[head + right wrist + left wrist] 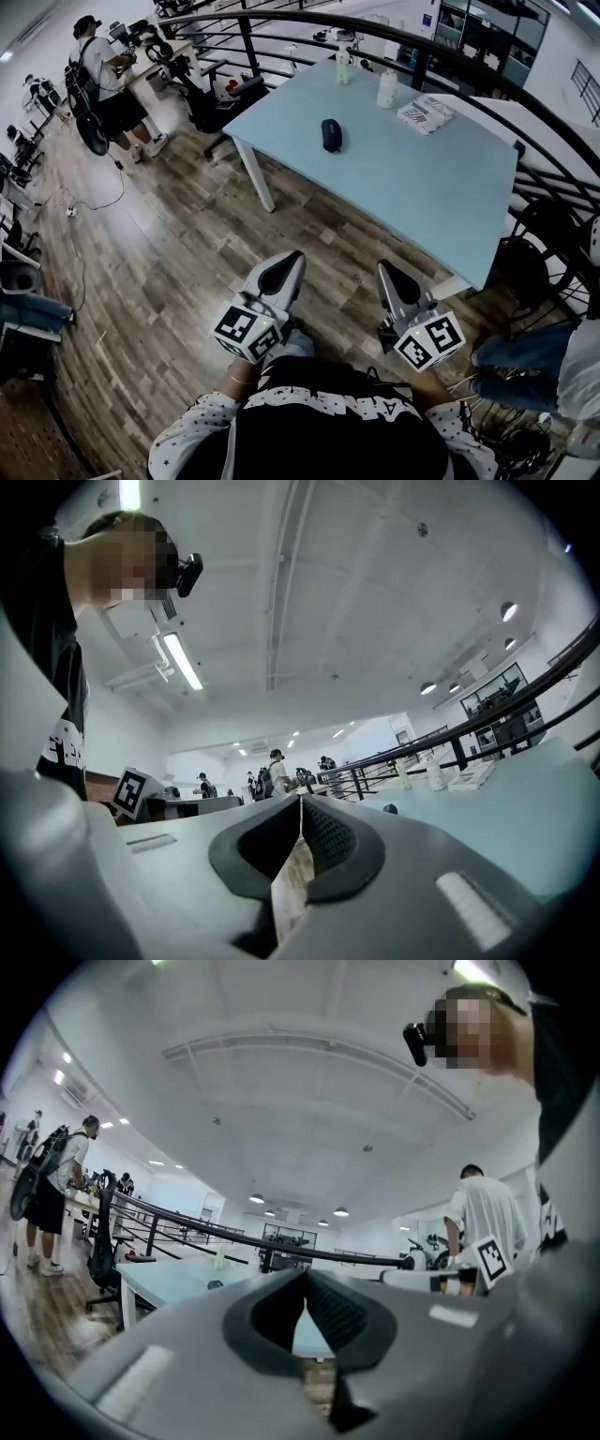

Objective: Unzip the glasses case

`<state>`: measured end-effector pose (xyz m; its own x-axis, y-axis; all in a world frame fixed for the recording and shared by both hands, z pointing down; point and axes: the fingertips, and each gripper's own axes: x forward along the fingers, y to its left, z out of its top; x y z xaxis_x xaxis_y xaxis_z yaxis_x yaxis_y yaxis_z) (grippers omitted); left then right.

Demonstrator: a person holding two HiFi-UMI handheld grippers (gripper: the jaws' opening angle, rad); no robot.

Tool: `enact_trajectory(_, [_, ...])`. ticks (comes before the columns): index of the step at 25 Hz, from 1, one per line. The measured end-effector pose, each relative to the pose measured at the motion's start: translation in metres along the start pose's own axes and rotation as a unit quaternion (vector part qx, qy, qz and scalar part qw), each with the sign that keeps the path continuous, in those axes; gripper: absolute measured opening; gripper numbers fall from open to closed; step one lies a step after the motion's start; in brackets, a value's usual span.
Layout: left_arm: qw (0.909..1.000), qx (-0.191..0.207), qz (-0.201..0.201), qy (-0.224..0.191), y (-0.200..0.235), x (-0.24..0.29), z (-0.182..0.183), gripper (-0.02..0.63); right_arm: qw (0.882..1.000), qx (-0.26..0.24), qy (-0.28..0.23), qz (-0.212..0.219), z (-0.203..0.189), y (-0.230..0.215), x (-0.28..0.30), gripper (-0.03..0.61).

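The glasses case (331, 134) is a small dark oval pouch that lies on the light-blue table (441, 197), toward its far left part. It shows as a tiny dark lump in the left gripper view (215, 1284) and in the right gripper view (390, 808). My left gripper (296, 255) and right gripper (384, 267) are side by side close to my body, over the wooden floor and short of the table's near edge. Both point level toward the table. In each the fingertips meet with nothing between them: left gripper (305, 1272), right gripper (300, 799).
Two white bottles (343, 66) (387, 89) and a printed packet (425, 113) stand at the table's far edge. A dark curved railing (525, 112) runs behind and to the right. A person (103, 70) stands far left; another person's legs (525, 361) are at the right.
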<state>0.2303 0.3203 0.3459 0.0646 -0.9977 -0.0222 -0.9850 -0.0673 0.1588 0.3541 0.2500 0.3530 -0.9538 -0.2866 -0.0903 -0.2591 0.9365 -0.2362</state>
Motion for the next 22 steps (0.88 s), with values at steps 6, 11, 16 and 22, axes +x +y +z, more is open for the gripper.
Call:
enact_trajectory(6, [0.9999,-0.011,0.003,0.002,0.049,0.009,-0.001,0.000,1.000,-0.011,0.011,-0.002,-0.003,-0.005,0.052,-0.003])
enact_trajectory(11, [0.9996,-0.009,0.026,-0.001,0.098,0.006,0.001,0.000,1.000,-0.020,0.021,0.012,-0.008,-0.003,0.102,-0.003])
enact_trajectory(16, [0.9987,-0.020,0.046,-0.001,0.144,0.000,0.000,0.000,0.999,-0.027,0.028,0.028,-0.012,0.006,0.148,-0.003])
enact_trajectory(22, [0.9987,-0.024,0.045,-0.006,0.188,0.002,0.013,0.000,0.999,-0.033,0.037,0.020,-0.014,0.014,0.186,-0.003])
